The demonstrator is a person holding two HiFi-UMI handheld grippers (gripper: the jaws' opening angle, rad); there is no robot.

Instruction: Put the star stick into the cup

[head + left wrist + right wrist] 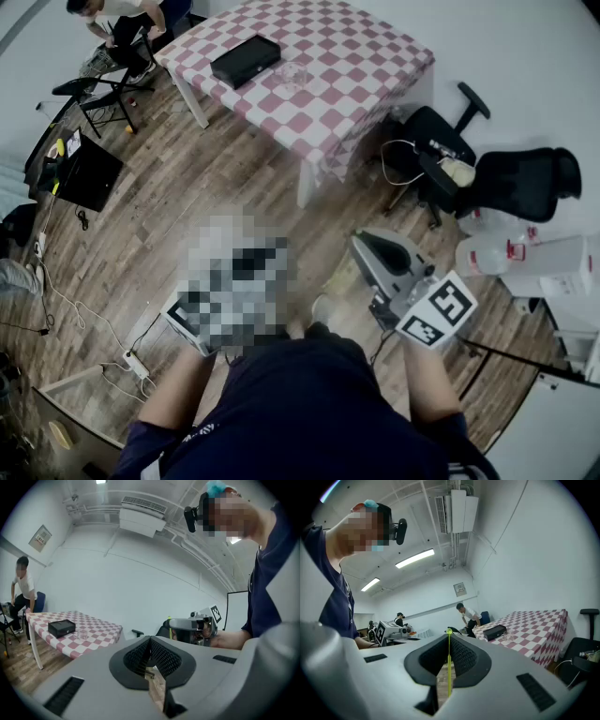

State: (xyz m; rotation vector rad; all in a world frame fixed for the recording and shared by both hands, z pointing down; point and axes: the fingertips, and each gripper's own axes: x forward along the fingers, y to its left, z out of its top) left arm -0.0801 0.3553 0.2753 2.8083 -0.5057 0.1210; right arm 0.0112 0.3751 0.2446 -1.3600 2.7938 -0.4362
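Fingers [464,660] of the right gripper [449,638] are pressed together on the star stick [449,667]. It is a thin yellow-green rod that runs up between them, with its tip showing just past their ends. On the left gripper [150,640] the fingers meet tip to tip with nothing between them. The person holds both grippers in front of the body, over a wood floor [234,187]. They are well apart from the bench [375,56], which lies at 12 o'clock in the head view. On its pink-and-white check cloth stands the clear cup [292,77], with a black box [246,59] just beside it at 10 o'clock. A black-and-white square marker [438,309] faces up on the right gripper's cube. A framed wall notice [460,589] is too small to read.
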